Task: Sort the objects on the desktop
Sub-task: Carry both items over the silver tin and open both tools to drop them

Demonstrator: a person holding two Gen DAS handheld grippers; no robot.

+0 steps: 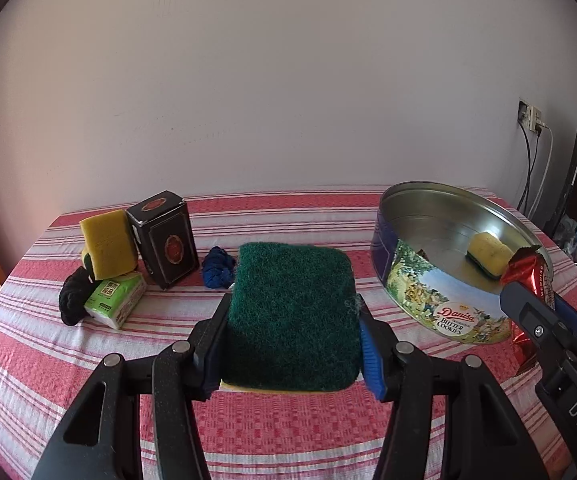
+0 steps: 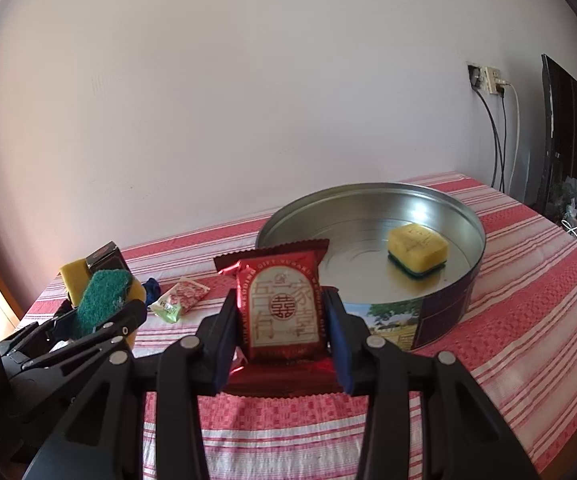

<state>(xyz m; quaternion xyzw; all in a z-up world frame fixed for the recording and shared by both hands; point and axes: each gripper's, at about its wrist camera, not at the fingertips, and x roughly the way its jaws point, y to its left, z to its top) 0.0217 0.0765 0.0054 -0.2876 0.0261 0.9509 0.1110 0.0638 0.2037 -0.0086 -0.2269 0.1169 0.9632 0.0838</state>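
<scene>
Progress, judged from the layout: sorting is being carried out, well short of finished. At the counter's left end a cluster is still lying unsorted: a black fabric bundle (image 1: 73, 298), a green-and-white tissue packet (image 1: 115, 299), a yellow foam sponge (image 1: 107, 249) being propped on edge over both, and an upright black carton with gold trim (image 1: 165, 238). Just right of the carton a dark blue knotted cloth (image 1: 218, 267) is lying on the red-and-white striped cloth covering the counter (image 1: 288, 420).

A green-faced scouring sponge with a yellow underside (image 1: 292, 320) is being held above the counter by the left gripper (image 1: 293, 354), clamped from both sides, scouring face up and flat.

Right of it, a red foil snack packet with a cream arched label (image 2: 282, 314) is being held upright by the right gripper (image 2: 282, 344), near the tin's wall.

Only one item is being kept in the round blue butter-cookie tin (image 1: 428, 300): a yellow sponge with green base (image 2: 417, 249), lying yellow side up.
</scene>
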